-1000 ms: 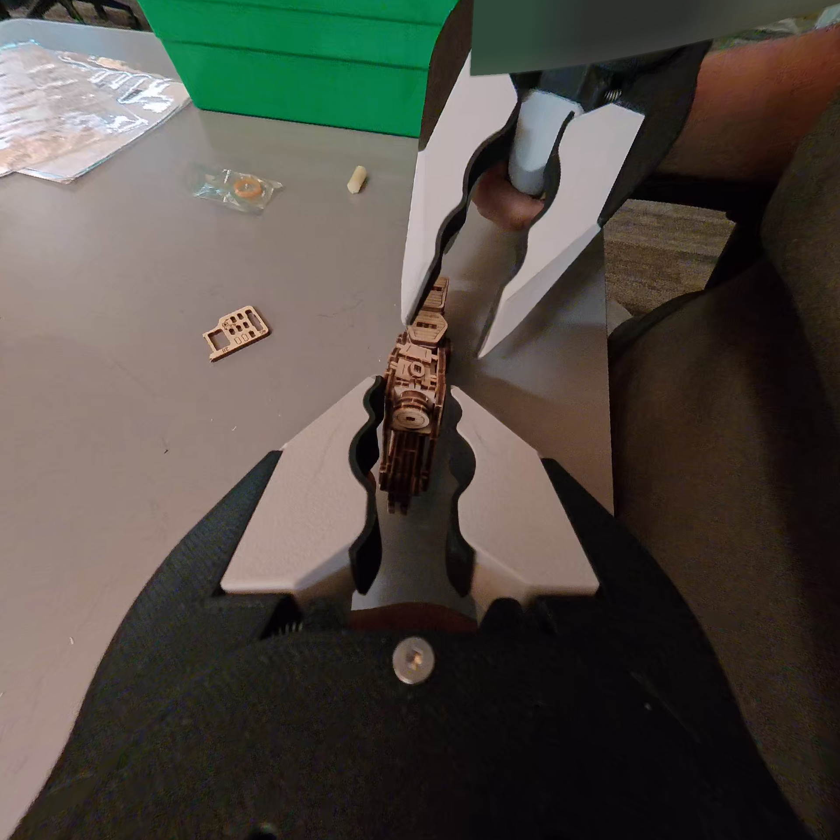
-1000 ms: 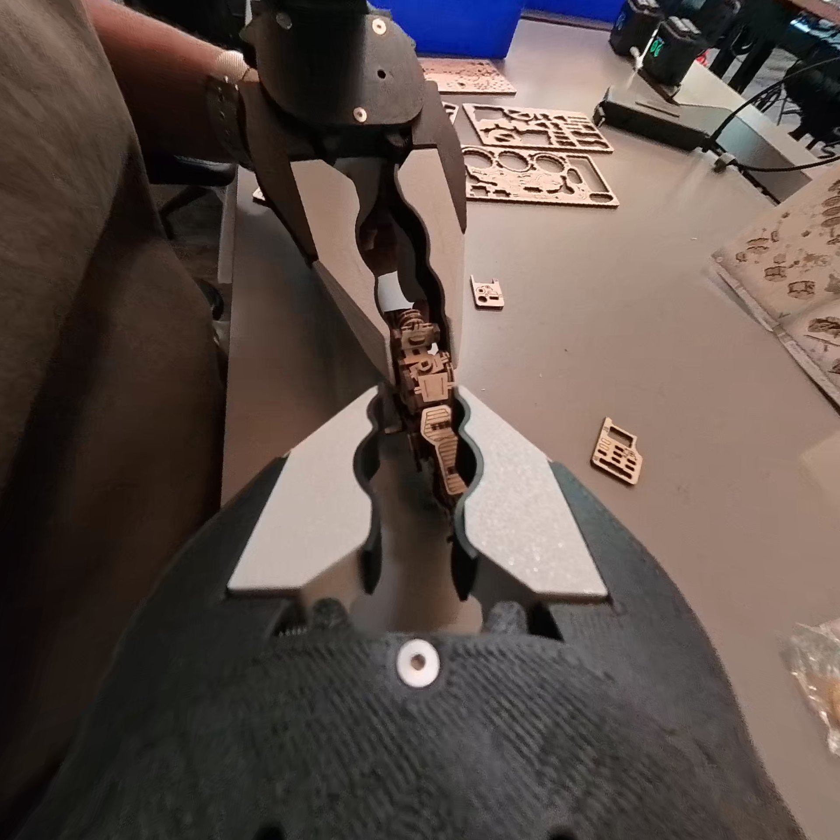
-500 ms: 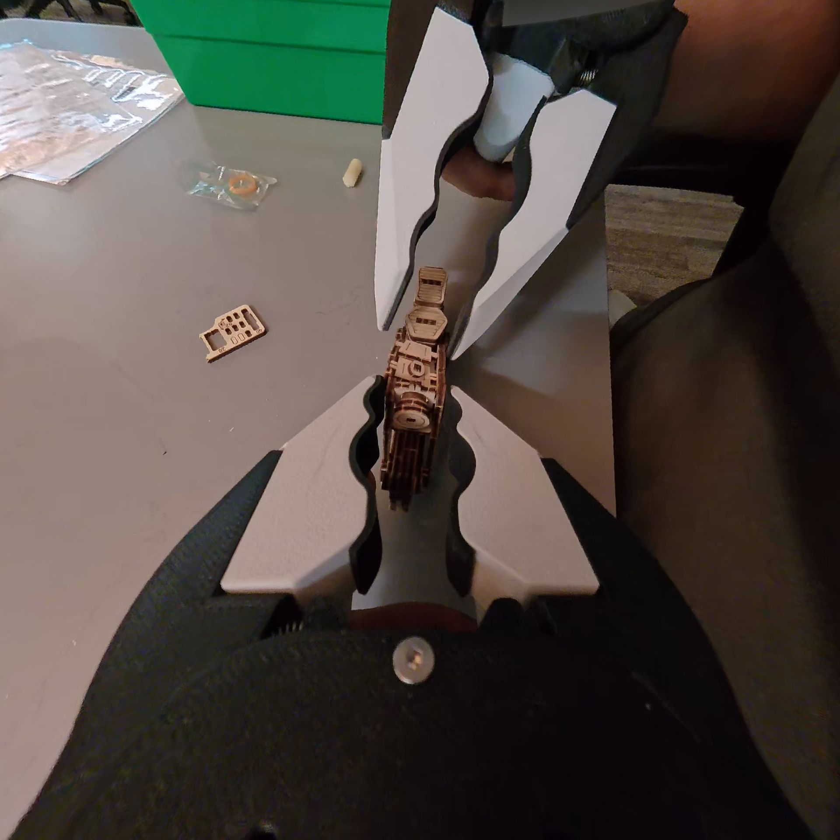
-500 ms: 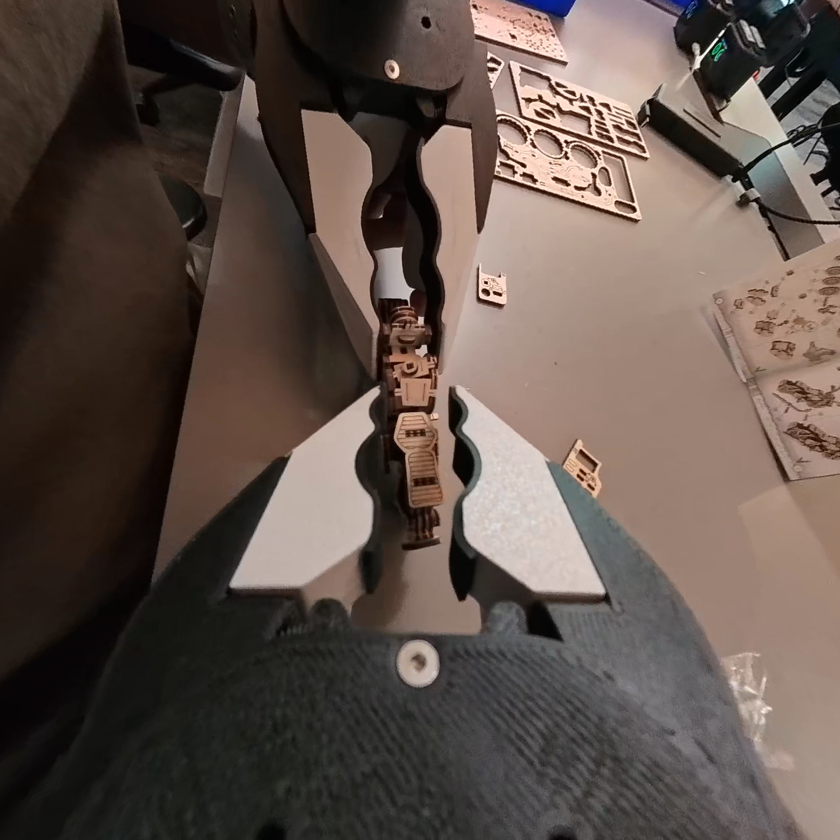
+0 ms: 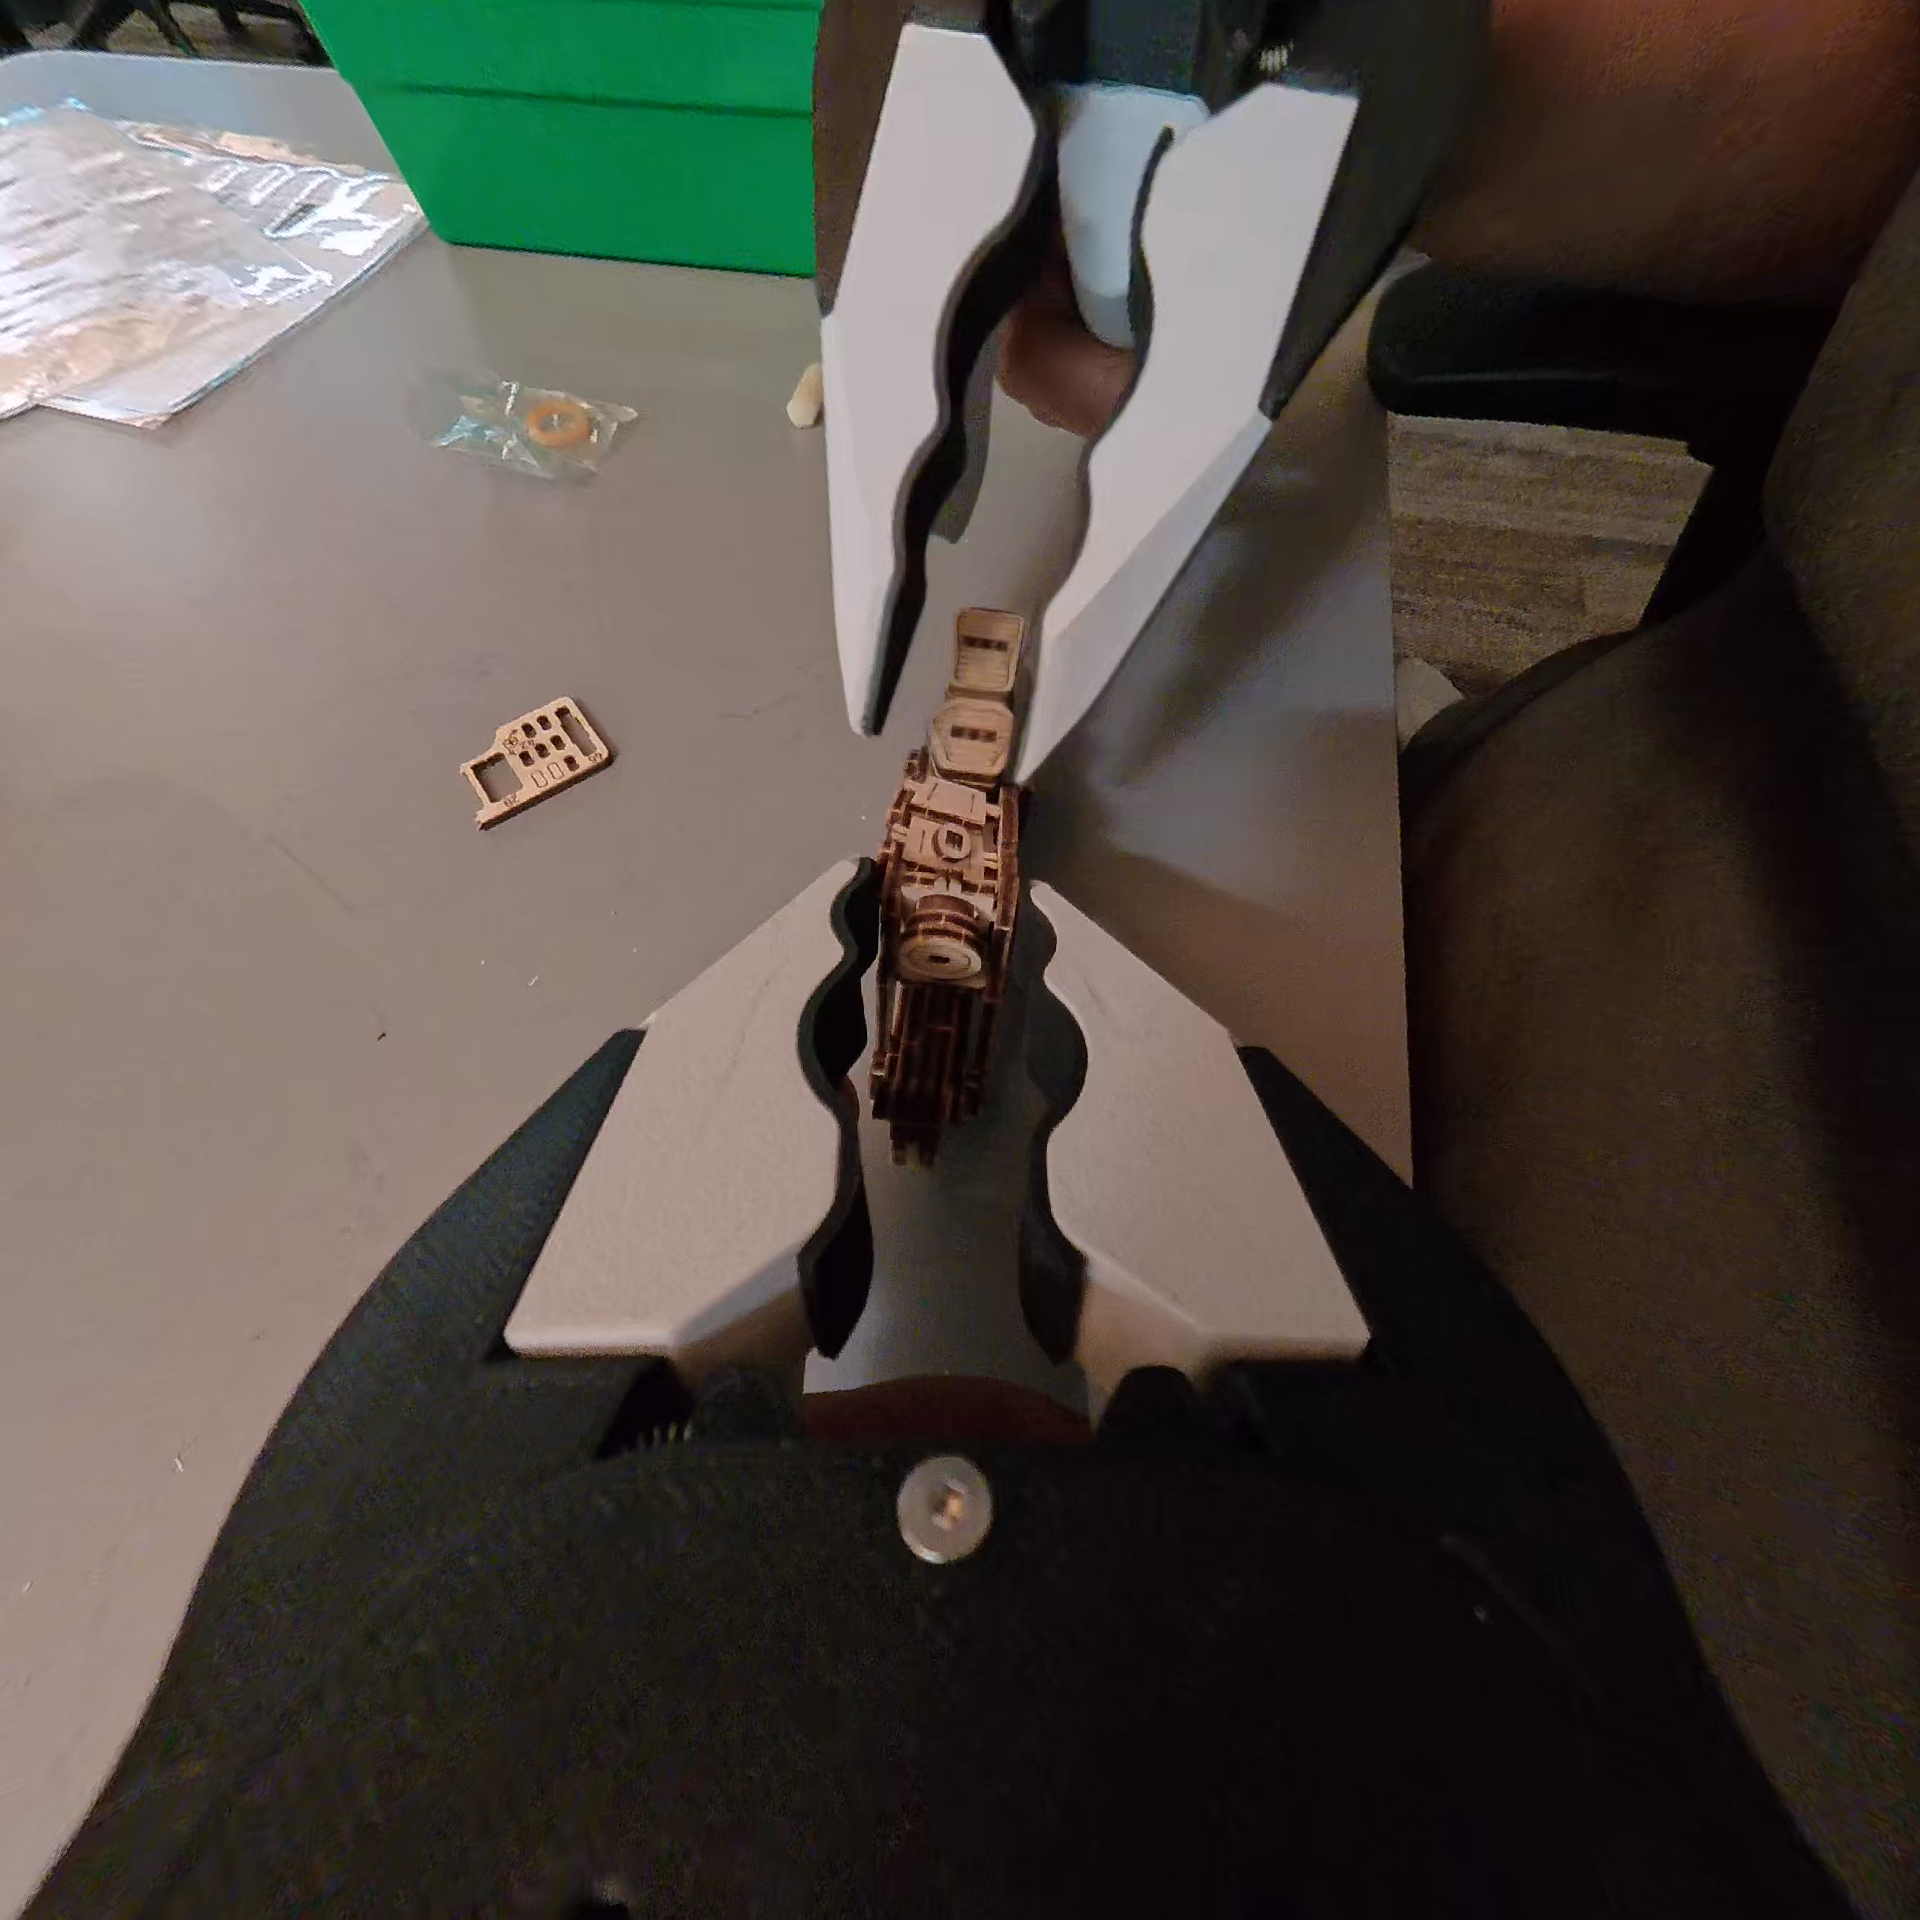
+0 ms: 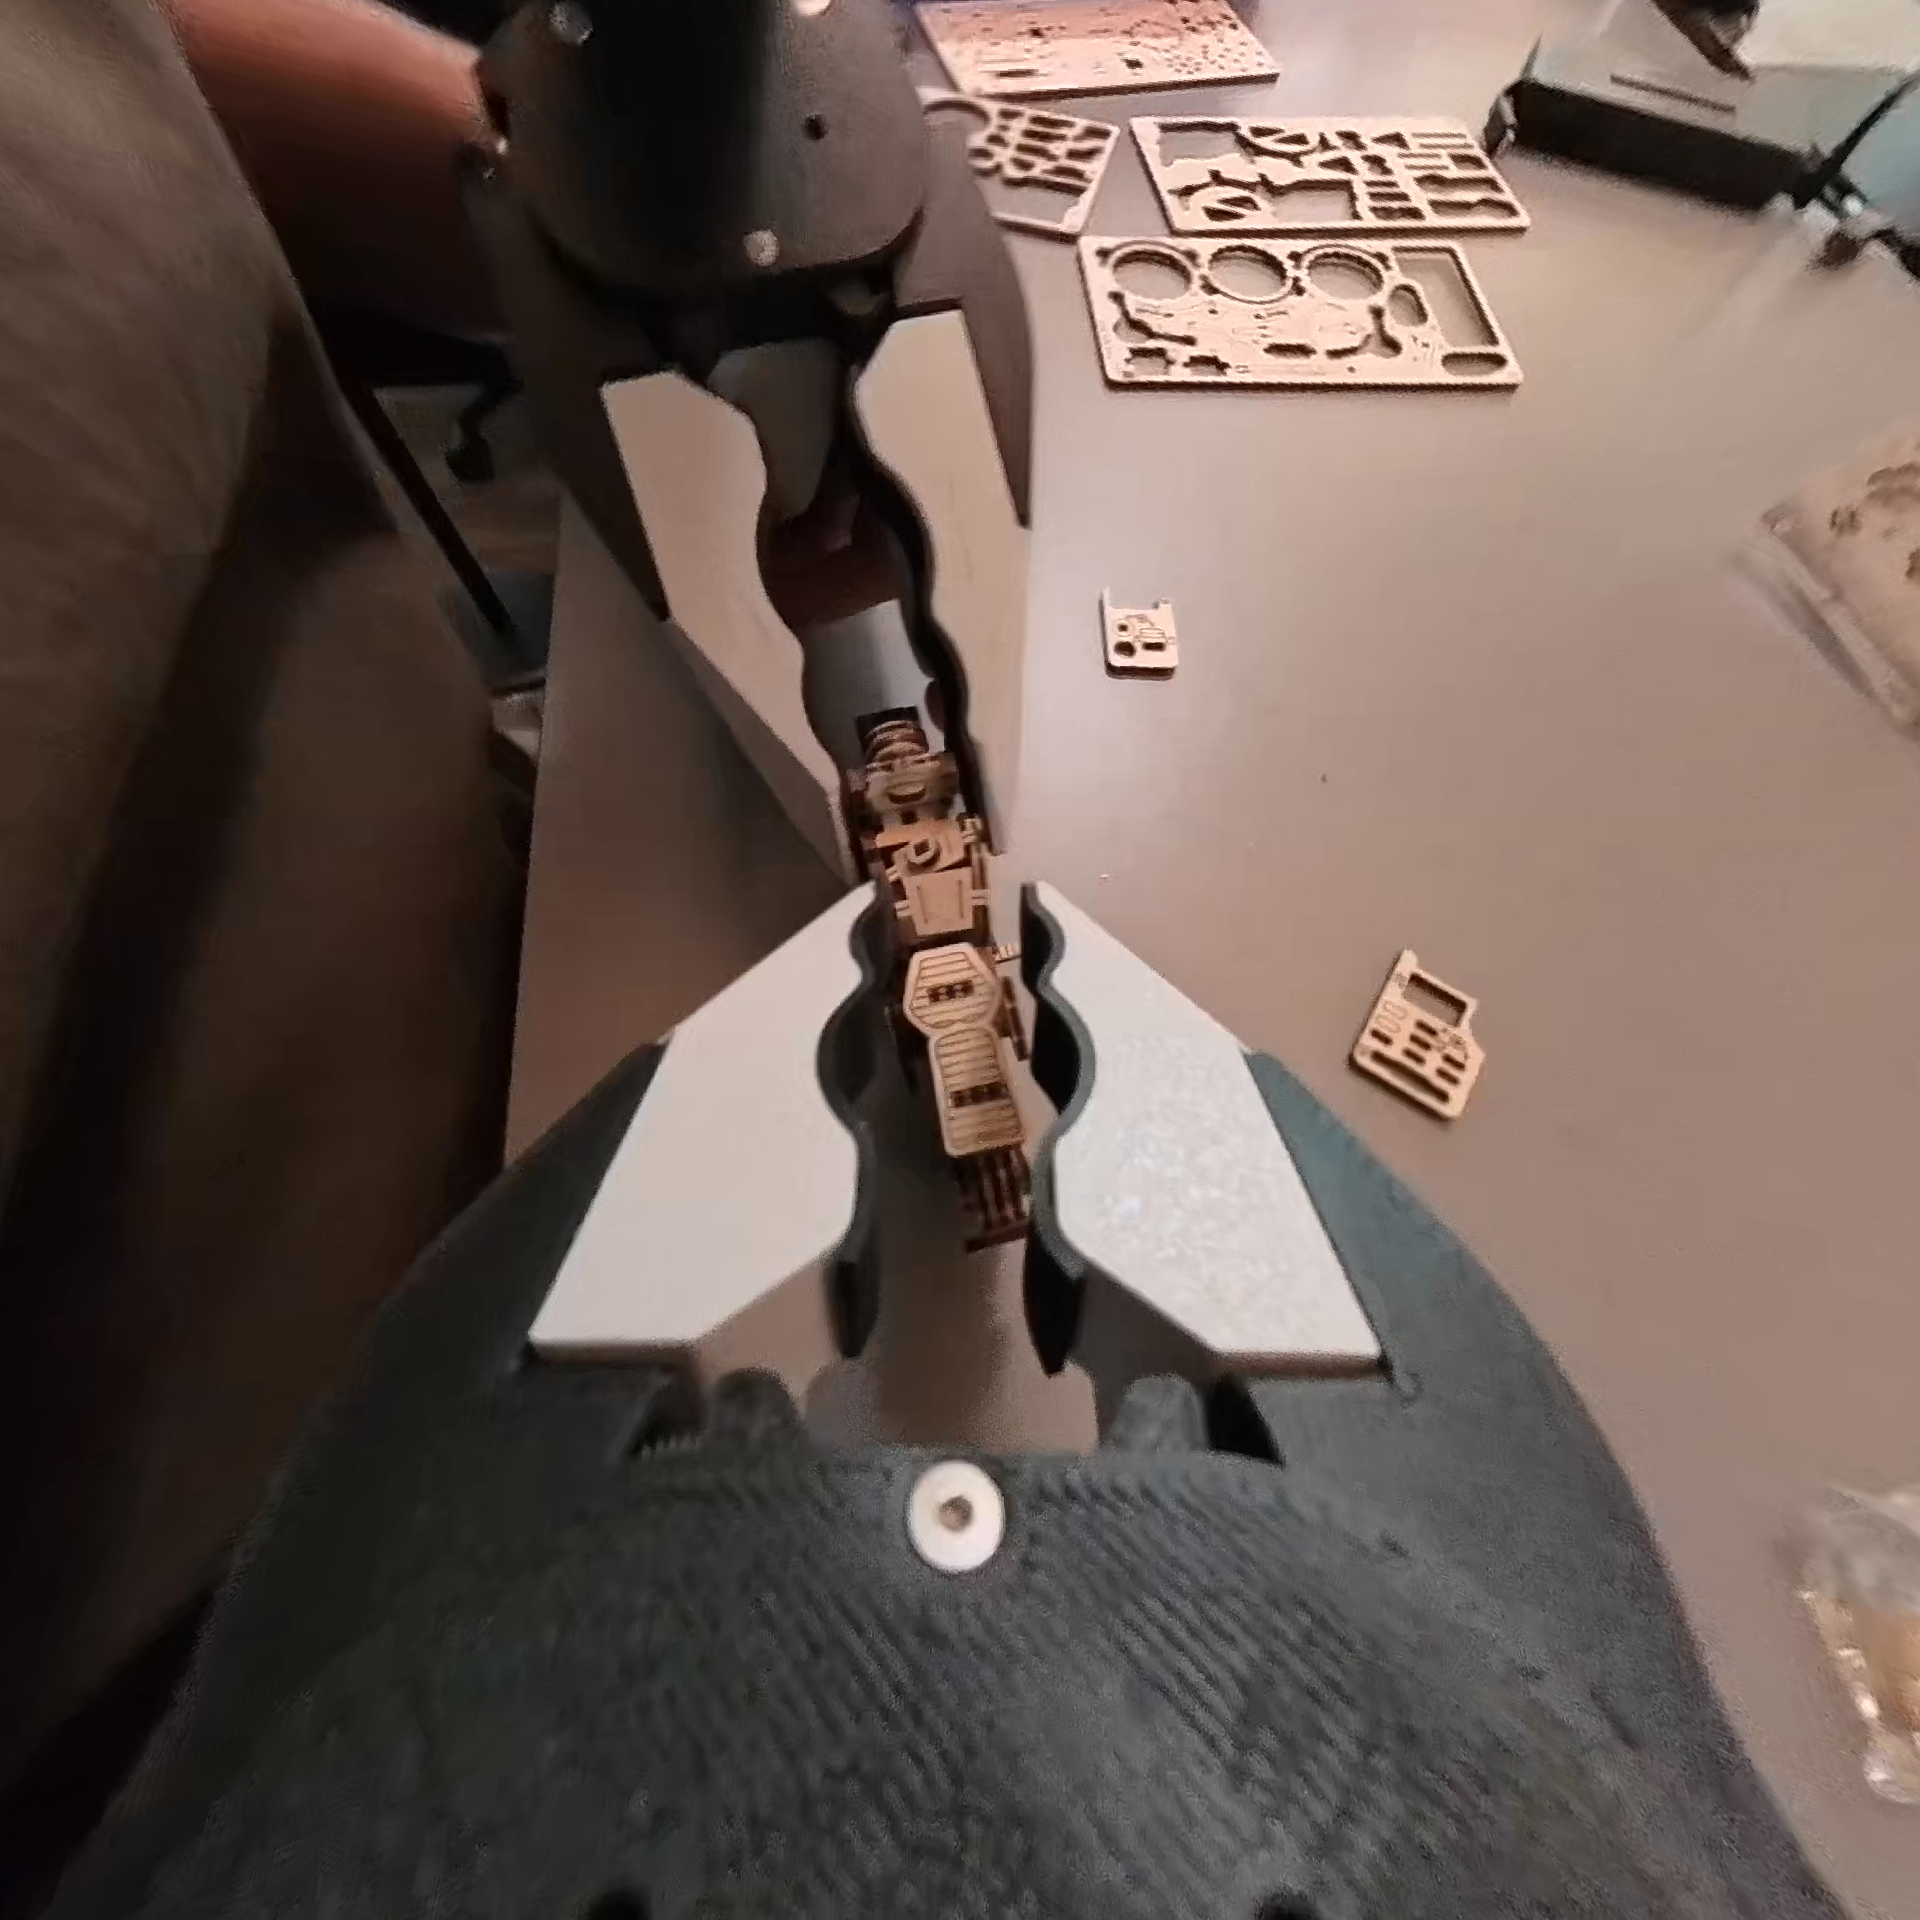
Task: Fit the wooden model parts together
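Note:
A small brown wooden model (image 5: 940, 935), long and narrow, hangs above the grey table (image 5: 260, 935). My left gripper (image 5: 945, 883) is shut on its front end. My right gripper (image 5: 945, 743) comes from the opposite side, open, with its fingers astride the model's other end. In the right wrist view the model's slatted rear part (image 6: 961, 1049) lies between the fingers of my right gripper (image 6: 948, 894). It rests against the right finger, with a gap to the left finger. My left gripper (image 6: 920, 831) clamps the far end there.
A green box (image 5: 582, 135), a plastic wrapper (image 5: 156, 249), a small bag with a ring (image 5: 540, 426) and a loose wooden piece (image 5: 535, 758) lie to the left. Punched wooden sheets (image 6: 1299, 312) and two small pieces (image 6: 1140, 634) (image 6: 1418, 1034) lie farther off. The table edge and a person's lap are close by. My two grippers' fingertips are within a few centimetres of each other.
My right gripper has slid along the model, so the slatted rear end lies deeper between its fingers. My left gripper has kept its hold.

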